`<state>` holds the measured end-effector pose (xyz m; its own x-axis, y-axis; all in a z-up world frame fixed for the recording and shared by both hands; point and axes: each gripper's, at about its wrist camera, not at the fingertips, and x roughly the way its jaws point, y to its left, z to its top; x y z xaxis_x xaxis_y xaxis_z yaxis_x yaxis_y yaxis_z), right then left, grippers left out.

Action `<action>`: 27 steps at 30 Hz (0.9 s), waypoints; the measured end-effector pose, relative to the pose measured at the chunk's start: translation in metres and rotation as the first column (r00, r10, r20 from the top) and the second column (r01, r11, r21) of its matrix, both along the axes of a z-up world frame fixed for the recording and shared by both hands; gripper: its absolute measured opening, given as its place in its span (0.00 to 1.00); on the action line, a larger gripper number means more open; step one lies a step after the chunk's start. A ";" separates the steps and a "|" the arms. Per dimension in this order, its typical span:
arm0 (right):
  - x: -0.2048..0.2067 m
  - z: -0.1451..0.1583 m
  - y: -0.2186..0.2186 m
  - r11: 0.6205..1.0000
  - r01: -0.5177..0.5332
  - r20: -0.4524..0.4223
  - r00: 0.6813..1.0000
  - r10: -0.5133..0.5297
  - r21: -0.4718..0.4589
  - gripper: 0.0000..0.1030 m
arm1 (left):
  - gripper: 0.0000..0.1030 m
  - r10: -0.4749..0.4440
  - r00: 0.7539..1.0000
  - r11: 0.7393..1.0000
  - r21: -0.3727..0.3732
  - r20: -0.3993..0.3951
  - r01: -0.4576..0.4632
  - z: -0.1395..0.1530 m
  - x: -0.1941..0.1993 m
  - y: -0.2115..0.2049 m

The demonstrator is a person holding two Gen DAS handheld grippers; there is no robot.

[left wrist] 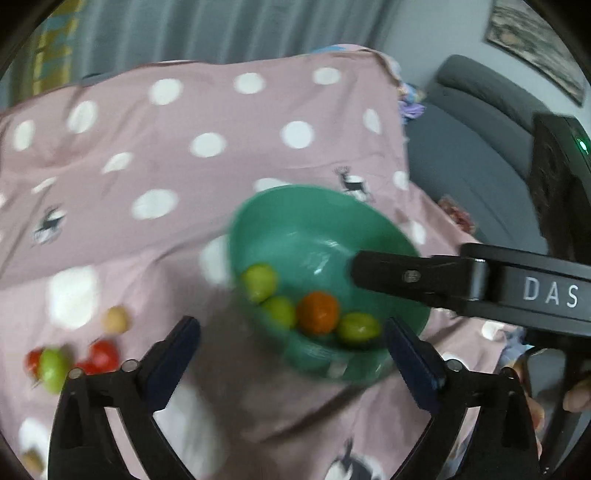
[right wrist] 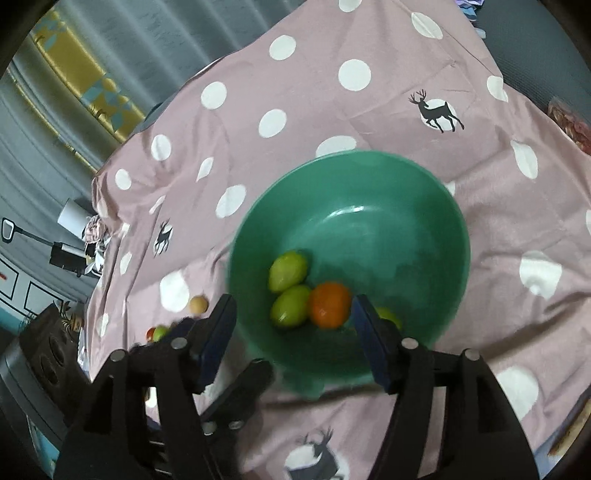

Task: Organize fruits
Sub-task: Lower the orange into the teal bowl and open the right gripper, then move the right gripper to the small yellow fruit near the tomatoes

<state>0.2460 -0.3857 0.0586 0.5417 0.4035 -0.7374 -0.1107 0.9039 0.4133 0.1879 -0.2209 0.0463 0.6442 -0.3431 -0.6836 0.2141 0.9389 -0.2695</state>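
Observation:
A green bowl [left wrist: 314, 229] [right wrist: 369, 192] sits on a pink dotted cloth. It holds three green fruits [left wrist: 259, 282] [right wrist: 288, 271] and an orange fruit [left wrist: 318, 312] [right wrist: 330, 304]. My left gripper [left wrist: 291, 350] is open and empty just before the bowl's near rim. My right gripper [right wrist: 291, 332] is open and empty over the bowl's near side; its finger [left wrist: 406, 275] reaches over the bowl in the left wrist view. Loose on the cloth to the left lie a tan fruit [left wrist: 115, 320] [right wrist: 198, 305], red fruits [left wrist: 102, 356] and a green fruit [left wrist: 53, 369] [right wrist: 159, 333].
The cloth [left wrist: 184, 166] drapes over a raised surface with edges at the far side and right. A grey sofa [left wrist: 480, 166] stands to the right. Curtains [left wrist: 221, 29] hang behind. A lamp and small items [right wrist: 70, 236] sit off the left edge.

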 end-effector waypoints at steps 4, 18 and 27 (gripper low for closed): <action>-0.025 0.010 0.012 0.999 0.033 0.038 0.999 -0.034 0.020 0.85 | 0.96 0.075 0.995 0.994 -0.083 0.060 -0.070 0.015 -0.031 0.039; -0.052 0.000 0.112 0.972 -0.187 0.005 0.982 0.188 0.142 0.95 | 0.96 0.347 0.936 0.932 0.093 0.053 -0.350 -0.008 -0.107 0.166; -0.048 -0.029 0.148 0.966 -0.238 -0.089 0.965 0.247 0.104 0.95 | 0.96 0.421 0.904 0.907 0.068 -0.073 -0.416 -0.041 -0.121 0.206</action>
<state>0.1980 -0.2373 0.0295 0.3447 0.5819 -0.7366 -0.2756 0.8128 0.5132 0.0669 -0.0146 0.0050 0.6607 -0.0185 -0.7504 -0.2229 0.9498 -0.2196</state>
